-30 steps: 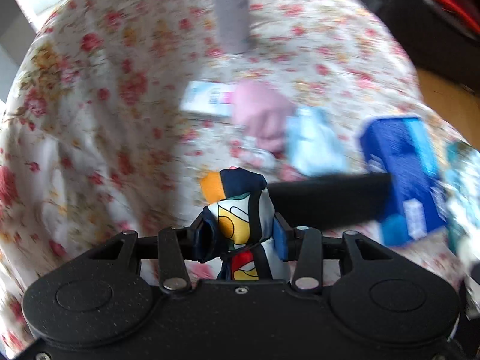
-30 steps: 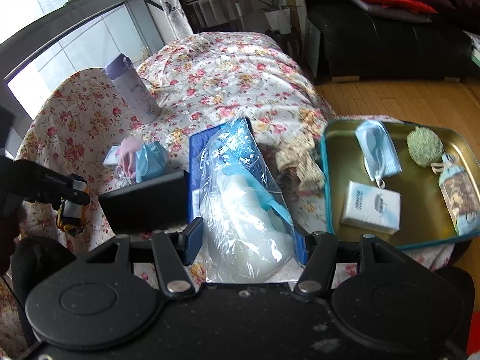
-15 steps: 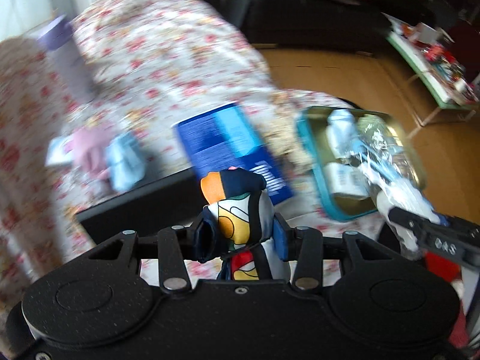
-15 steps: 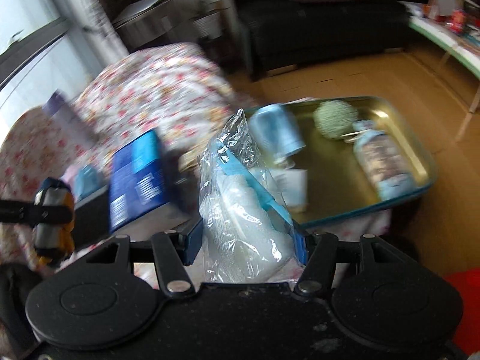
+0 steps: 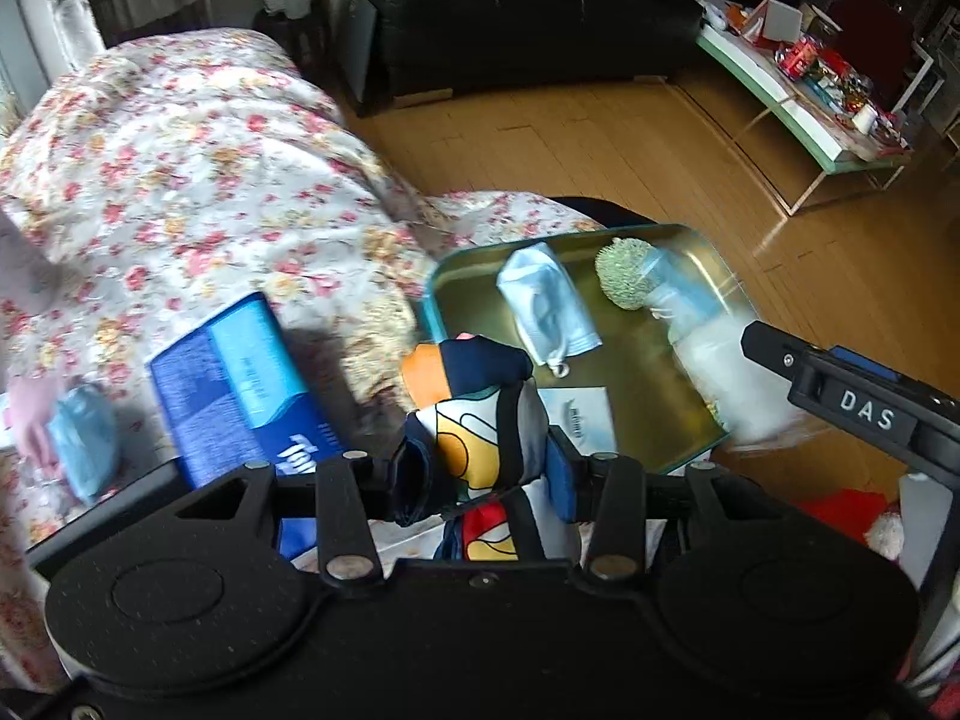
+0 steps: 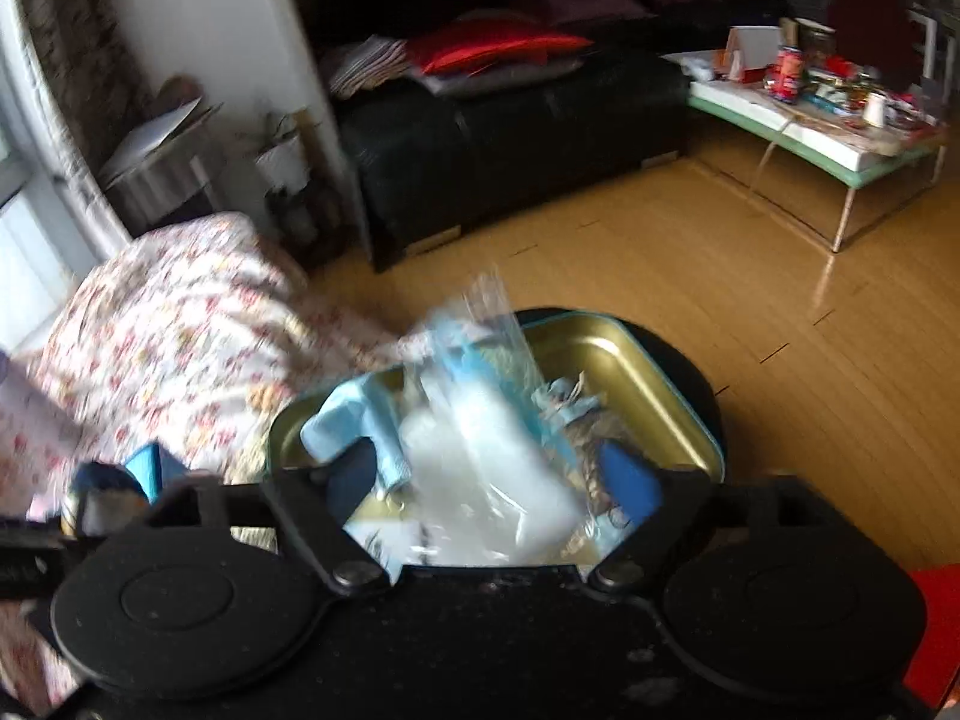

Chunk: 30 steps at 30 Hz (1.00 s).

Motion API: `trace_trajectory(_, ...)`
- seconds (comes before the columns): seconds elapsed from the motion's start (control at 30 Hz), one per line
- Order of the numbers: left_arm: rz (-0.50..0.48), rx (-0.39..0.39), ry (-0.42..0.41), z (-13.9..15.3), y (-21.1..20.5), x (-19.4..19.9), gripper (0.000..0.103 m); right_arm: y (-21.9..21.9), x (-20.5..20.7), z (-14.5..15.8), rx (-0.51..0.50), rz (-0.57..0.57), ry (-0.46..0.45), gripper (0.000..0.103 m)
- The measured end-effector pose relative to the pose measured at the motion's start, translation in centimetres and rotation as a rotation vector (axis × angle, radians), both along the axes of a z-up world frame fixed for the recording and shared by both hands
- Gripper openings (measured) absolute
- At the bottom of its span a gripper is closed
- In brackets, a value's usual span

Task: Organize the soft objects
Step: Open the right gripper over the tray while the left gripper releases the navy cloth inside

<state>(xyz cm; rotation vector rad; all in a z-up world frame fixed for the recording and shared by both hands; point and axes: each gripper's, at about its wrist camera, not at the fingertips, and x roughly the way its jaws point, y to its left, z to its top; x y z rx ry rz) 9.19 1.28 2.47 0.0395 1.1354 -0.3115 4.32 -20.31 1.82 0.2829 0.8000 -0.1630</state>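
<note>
Jaws: left gripper (image 5: pixel 480 468) clenched on patterned cloth (image 5: pixel 474 414) near tray rim, right gripper (image 6: pixel 492 480) spread around plastic bag (image 6: pixel 480 438) over gold tray (image 6: pixel 648 372) (holding mask (image 5: pixel 546 306), green ball (image 5: pixel 627 276)).

It was a home living room. A black leather sofa (image 6: pixel 516 138) piled with red cushions (image 6: pixel 498 51) stood along the wall, a low coffee table (image 6: pixel 822 120) cluttered with odds and ends sat on the wooden floor (image 6: pixel 690 276), and a floral cloth (image 5: pixel 198 180) draped the furniture near the window.
</note>
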Motion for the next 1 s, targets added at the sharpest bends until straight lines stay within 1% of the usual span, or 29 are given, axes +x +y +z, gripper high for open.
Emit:
trace_trajectory(0.13,0.004,-0.013,0.015,-0.7,-1.3,0.9,0.044,-0.4,-0.5,-0.7,0.018,-0.002,0.017,0.082)
trace_trajectory(0.3,-0.002,0.005,-0.003,-1.4,-3.4,2.0,0.044,-0.7,-1.6,-1.6,0.028,-0.009,0.051,0.082)
trace_trajectory(0.47,-0.026,-0.036,-0.005,-2.0,-5.5,3.3,0.045,-1.7,-2.6,-2.1,0.052,-0.043,0.059,0.082)
trace_trajectory(0.57,-0.035,-0.031,-0.051,-2.1,-6.8,3.7,0.053,-2.2,-3.1,-2.2,0.058,-0.054,0.059,0.082)
trace_trajectory(0.63,-0.041,-0.022,-0.098,-1.9,-7.4,3.6,0.076,-2.3,-3.3,-2.3,0.058,-0.058,0.06,0.082)
trace_trajectory(0.67,-0.041,-0.026,-0.116,-1.7,-7.5,3.5,0.08,-2.3,-3.4,-2.2,0.058,-0.059,0.061,0.082)
trace_trajectory(0.7,-0.043,-0.034,-0.13,-1.5,-7.3,3.3,0.081,-2.2,-3.6,-2.1,0.059,-0.058,0.062,0.082)
trace_trajectory(0.77,-0.046,-0.037,-0.131,-1.3,-7.1,3.2,0.081,-2.0,-3.7,-2.2,0.061,-0.053,0.064,0.082)
trace_trajectory(0.9,-0.028,-0.01,-0.153,-0.7,-5.8,2.6,0.081,-1.4,-3.6,-2.3,0.058,-0.034,0.068,0.082)
trace_trajectory(1.0,-0.007,0.008,-0.151,-0.4,-4.3,2.2,0.084,-0.6,-3.6,-2.3,0.056,-0.013,0.071,0.082)
